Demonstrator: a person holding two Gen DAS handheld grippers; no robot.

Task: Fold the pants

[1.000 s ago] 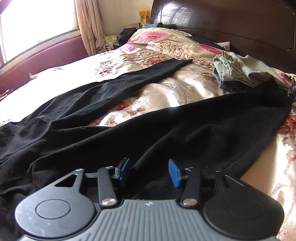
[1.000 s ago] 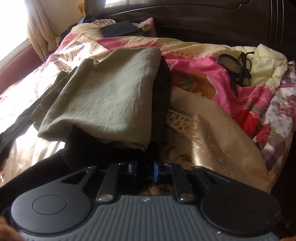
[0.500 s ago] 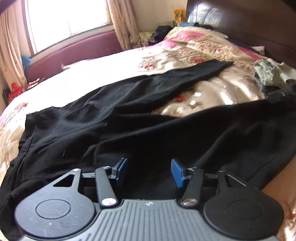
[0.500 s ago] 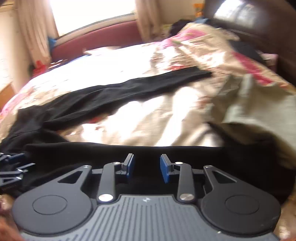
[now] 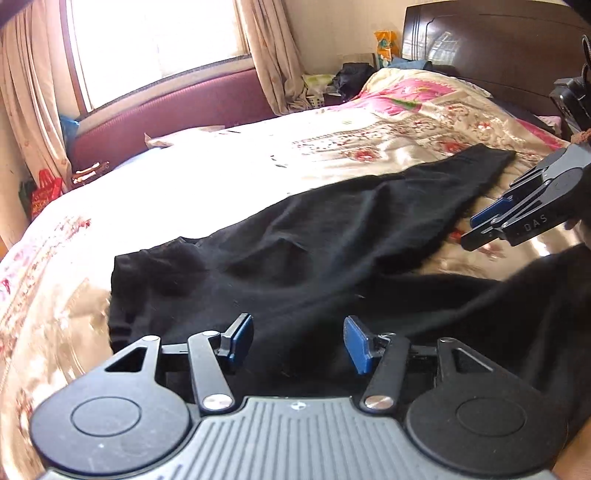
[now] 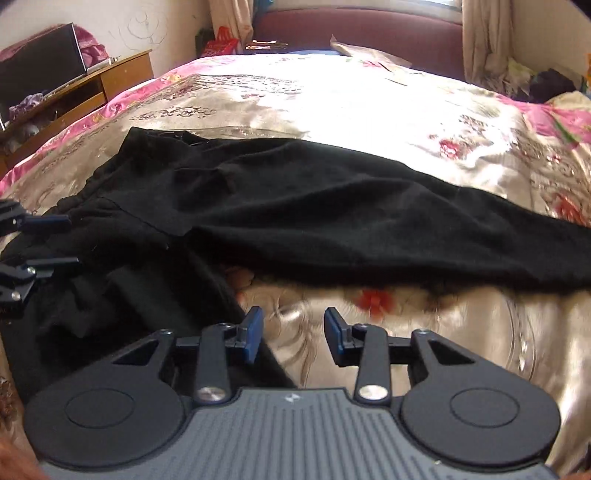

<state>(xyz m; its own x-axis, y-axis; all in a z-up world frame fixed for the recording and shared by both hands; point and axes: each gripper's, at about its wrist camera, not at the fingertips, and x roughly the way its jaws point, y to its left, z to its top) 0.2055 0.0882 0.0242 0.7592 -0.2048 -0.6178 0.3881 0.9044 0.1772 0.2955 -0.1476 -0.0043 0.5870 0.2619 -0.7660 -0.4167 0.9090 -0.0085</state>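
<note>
One pair of black pants [image 5: 332,251] lies across one bedspread [image 5: 221,177].

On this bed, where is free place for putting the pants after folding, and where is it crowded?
The wide sunlit stretch of bedspread beyond the black pants, toward the maroon bench, is bare. A smaller bare patch lies between the two pant legs, under the right gripper. It is crowded beside the left gripper, where the fabric bunches.

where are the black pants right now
The black pants lie spread across the floral bedspread; in the right wrist view the waist is at left and one leg runs right, and in the left wrist view that leg stretches toward the dark headboard.
</note>
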